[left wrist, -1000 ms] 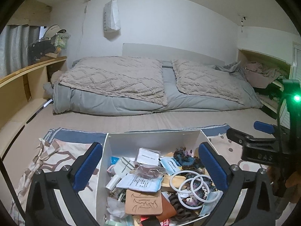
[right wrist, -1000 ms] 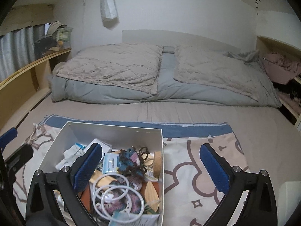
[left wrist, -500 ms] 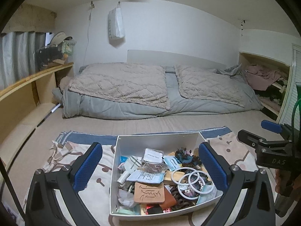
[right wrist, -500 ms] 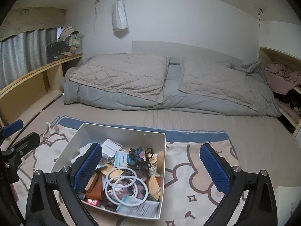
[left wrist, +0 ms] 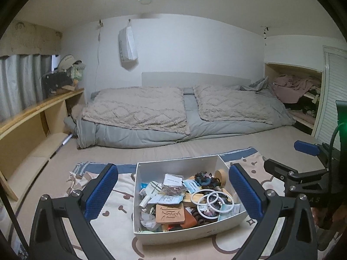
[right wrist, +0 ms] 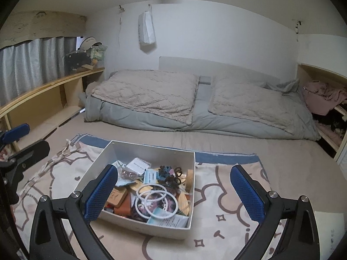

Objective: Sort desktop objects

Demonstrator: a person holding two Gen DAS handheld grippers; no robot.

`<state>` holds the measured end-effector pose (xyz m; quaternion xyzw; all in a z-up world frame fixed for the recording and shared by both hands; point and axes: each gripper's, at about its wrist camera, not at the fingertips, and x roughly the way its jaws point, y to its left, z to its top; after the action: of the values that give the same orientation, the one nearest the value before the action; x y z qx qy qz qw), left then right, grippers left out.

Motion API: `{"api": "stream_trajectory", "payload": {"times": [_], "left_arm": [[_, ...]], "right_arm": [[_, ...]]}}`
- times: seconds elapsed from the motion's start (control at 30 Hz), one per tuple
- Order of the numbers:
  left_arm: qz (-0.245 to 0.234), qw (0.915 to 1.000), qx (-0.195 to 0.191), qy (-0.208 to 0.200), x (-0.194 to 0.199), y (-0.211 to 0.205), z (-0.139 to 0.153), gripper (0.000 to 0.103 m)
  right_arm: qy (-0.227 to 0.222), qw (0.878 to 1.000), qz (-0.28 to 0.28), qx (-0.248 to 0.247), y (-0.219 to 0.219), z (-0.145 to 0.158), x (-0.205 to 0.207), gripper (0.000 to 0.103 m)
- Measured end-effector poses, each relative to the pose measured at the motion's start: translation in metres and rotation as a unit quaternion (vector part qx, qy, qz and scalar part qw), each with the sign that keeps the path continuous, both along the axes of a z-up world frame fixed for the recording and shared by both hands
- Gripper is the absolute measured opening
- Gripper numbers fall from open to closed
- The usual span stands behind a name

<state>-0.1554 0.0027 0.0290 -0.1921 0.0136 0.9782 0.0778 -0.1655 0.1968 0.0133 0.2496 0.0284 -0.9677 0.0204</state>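
Note:
A white box [left wrist: 180, 166] full of small mixed items stands on a patterned cloth [left wrist: 117, 223] on the floor. It holds white rings [left wrist: 213, 200], a tan leather patch [left wrist: 170, 213], paper packets and dark hair ties. My left gripper [left wrist: 173, 192] is open and empty, raised above the box. My right gripper [right wrist: 174, 194] is open and empty, raised above the box's [right wrist: 151, 151] right side. The rings also show in the right wrist view [right wrist: 155, 199]. Each gripper appears at the edge of the other's view.
A low bed with grey and beige quilts [left wrist: 173, 112] lies behind the cloth. A wooden shelf [left wrist: 32, 117] runs along the left wall. An alcove with clothes [left wrist: 297, 88] is at the right. A white paper [right wrist: 329, 229] lies at the cloth's right.
Both grippers have risen and drawn back from the box, so it looks smaller and lower in both views. Both stay open and empty.

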Motion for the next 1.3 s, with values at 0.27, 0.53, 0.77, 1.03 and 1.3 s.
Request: {"api": "stream_trajectory", "payload": {"times": [0.27,0.53,0.77,1.03,1.3], "left_arm": [[-0.001,1.0,0.001,-0.001,0.026,-0.003,-0.001,0.103],[-0.007,0.9999,0.008,0.001,0.049,-0.007,-0.001,0.103],[-0.012,0.9999,-0.002,0.003,0.068,-0.002,-0.004,0.103],[-0.006,1.0,-0.004,0.004,0.086,-0.003,-0.008,0.103],[-0.002,1.0,-0.005,-0.003,0.09,-0.003,-0.012,0.103]], "right_arm": [[0.014,1.0,-0.009,0.012,-0.005,0.0,0.03,0.103],[0.032,0.999,-0.003,0.018,-0.009,0.002,0.062,0.103],[0.041,0.999,0.005,0.014,-0.011,0.005,0.084,0.103],[0.039,0.999,0.008,0.01,-0.01,0.004,0.097,0.103],[0.038,0.999,0.018,0.016,-0.012,0.0,0.109,0.103]]}}
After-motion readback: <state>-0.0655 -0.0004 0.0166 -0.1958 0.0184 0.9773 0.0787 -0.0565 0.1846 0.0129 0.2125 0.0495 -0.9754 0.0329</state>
